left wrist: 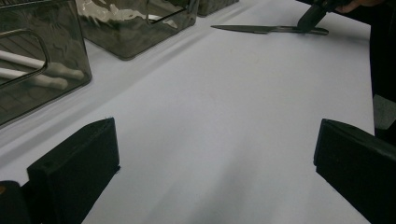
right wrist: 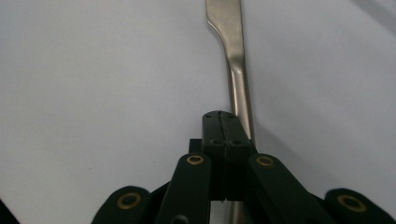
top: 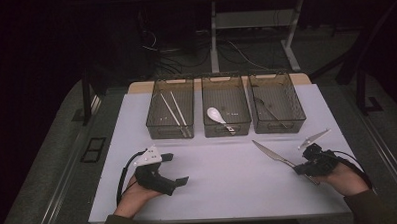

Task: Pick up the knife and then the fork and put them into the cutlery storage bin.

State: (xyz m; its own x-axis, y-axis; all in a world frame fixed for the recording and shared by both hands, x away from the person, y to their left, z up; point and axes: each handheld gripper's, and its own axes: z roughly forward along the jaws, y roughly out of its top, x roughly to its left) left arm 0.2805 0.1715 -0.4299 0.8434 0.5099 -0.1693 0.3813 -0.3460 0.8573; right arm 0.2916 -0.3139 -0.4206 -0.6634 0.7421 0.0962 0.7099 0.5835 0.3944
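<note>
The knife is a slim, one-piece piece of dull grey metal, its flat blade tapering to a point and narrowing at a bend into a thin handle; it lies on the right half of the counter, in front of the right-hand bin, with its tip aimed up and to the left in the high view. The right claw sits at the handle end, its two black pads pressed flat together; in the right gripper view the pads meet face to face with the handle running just beside and under them, and whether they pinch the metal cannot be told. The left claw rests well apart on the left half of the counter, its blocky black jaws spread wide with bare surface between them in the left gripper view. A pale, flat, pointed plate lies just behind the right claw. Along the back of the counter stand three smoky, see-through plastic bins with wavy walls and cut-out handles: the left bin holds white chopsticks, the middle bin a white spoon, and the right bin something dark and slender, too dim to name. The counter is covered by a smooth, matte white sheet. Beyond it the room is dark, with desk legs and loose cables on a grey floor.
</note>
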